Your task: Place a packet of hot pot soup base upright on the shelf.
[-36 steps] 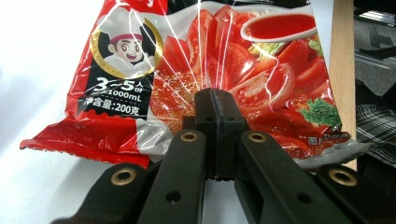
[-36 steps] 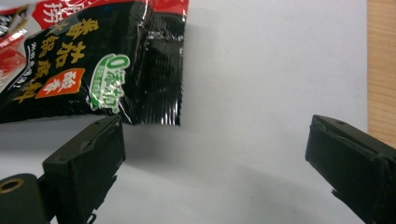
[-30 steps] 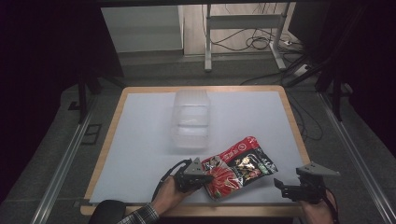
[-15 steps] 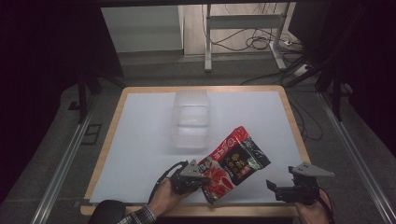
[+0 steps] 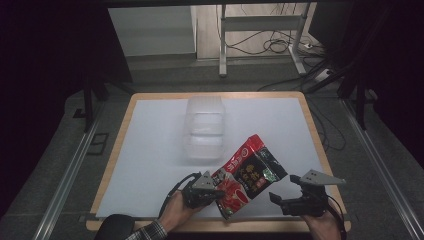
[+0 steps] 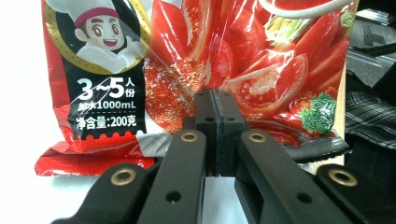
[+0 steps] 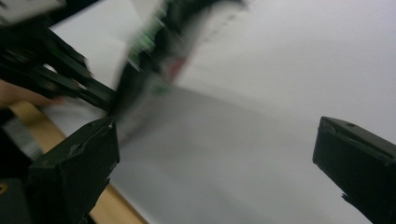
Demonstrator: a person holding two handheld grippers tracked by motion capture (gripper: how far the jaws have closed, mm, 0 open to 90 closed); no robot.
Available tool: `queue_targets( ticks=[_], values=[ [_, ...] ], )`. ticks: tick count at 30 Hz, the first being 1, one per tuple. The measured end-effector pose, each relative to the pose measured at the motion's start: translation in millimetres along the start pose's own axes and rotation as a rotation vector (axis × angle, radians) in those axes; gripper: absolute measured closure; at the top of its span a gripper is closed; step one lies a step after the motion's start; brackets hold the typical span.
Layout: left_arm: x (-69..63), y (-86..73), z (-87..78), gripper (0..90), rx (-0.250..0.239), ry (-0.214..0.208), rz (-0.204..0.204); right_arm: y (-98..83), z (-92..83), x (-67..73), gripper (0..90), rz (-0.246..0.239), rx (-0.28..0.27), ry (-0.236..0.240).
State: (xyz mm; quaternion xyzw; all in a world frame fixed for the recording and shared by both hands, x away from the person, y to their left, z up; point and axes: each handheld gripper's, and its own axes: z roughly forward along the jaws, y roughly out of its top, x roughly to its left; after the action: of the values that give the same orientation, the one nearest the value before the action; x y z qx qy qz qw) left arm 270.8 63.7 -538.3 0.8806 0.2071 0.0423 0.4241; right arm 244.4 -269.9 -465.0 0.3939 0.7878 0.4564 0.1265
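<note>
Left gripper (image 5: 216,191) clamps the red pouch (image 5: 248,173) at its edge, tilted above the table (image 5: 150,150). Right gripper (image 5: 283,198), jaws wide, holds nothing, just beside the pouch.

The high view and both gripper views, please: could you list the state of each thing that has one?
Left gripper: shut on the soup base packet.
Soup base packet: sealed, lifted and tilted, held by its lower edge.
Right gripper: open, holding nothing.
Clear plastic container: on the table, no lid visible, looks empty.
</note>
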Motion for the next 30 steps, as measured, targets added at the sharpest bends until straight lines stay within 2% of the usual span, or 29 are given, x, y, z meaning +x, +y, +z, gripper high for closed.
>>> queue_targets(
  ticks=[4, 7, 10, 11, 13, 16, 20, 22, 24, 26, 30],
  values=[
    [0.0, -0.1, 0.0, 90.0, 0.001, 0.0, 0.0, 10.0, 2.1, 9.6, 1.1, 0.019, -0.005, 0.049],
    [-0.6, 0.0, 0.3, 90.0, -0.003, 0.003, -0.004, 17.2, 5.9, 15.8, 1.1, 0.006, 0.015, 0.05],
    [-1.1, 0.1, 0.1, 90.0, -0.001, 0.007, -0.002, 22.4, 10.1, 17.7, 1.0, 0.015, 0.025, 0.054],
    [-1.5, 0.3, 0.2, 90.0, -0.001, 0.009, 0.0, 28.8, 16.6, 18.2, 1.4, 0.036, 0.035, 0.063],
    [-1.3, 0.2, 0.2, 90.0, 0.0, 0.007, 0.0, 34.0, 23.0, 19.2, 4.6, 0.04, 0.053, 0.062],
    [-1.1, 0.1, 0.1, 90.0, 0.001, 0.007, 0.002, 42.7, 33.5, 21.6, 13.7, 0.024, 0.069, 0.05],
    [-2.2, 0.2, 0.4, 90.0, 0.001, 0.016, 0.015, 51.4, 42.7, 19.0, 35.1, 0.042, 0.032, 0.017],
    [-2.6, 0.2, 0.4, 90.0, 0.0, 0.015, 0.01, 53.4, 45.6, 16.3, 48.4, 0.065, 0.026, 0.034],
    [-1.4, 0.2, -0.2, 89.9, -0.002, 0.009, 0.017, 54.6, 47.9, 15.0, 56.7, 0.071, 0.038, 0.056],
    [-0.5, 0.1, -0.5, 89.8, -0.003, 0.004, 0.016, 54.7, 47.9, 13.9, 64.9, 0.093, 0.007, 0.058],
    [-1.8, 1.1, -2.3, 89.6, -0.001, 0.011, 0.026, 55.5, 47.8, 14.4, 69.9, 0.109, -0.014, 0.059]
  ],
)
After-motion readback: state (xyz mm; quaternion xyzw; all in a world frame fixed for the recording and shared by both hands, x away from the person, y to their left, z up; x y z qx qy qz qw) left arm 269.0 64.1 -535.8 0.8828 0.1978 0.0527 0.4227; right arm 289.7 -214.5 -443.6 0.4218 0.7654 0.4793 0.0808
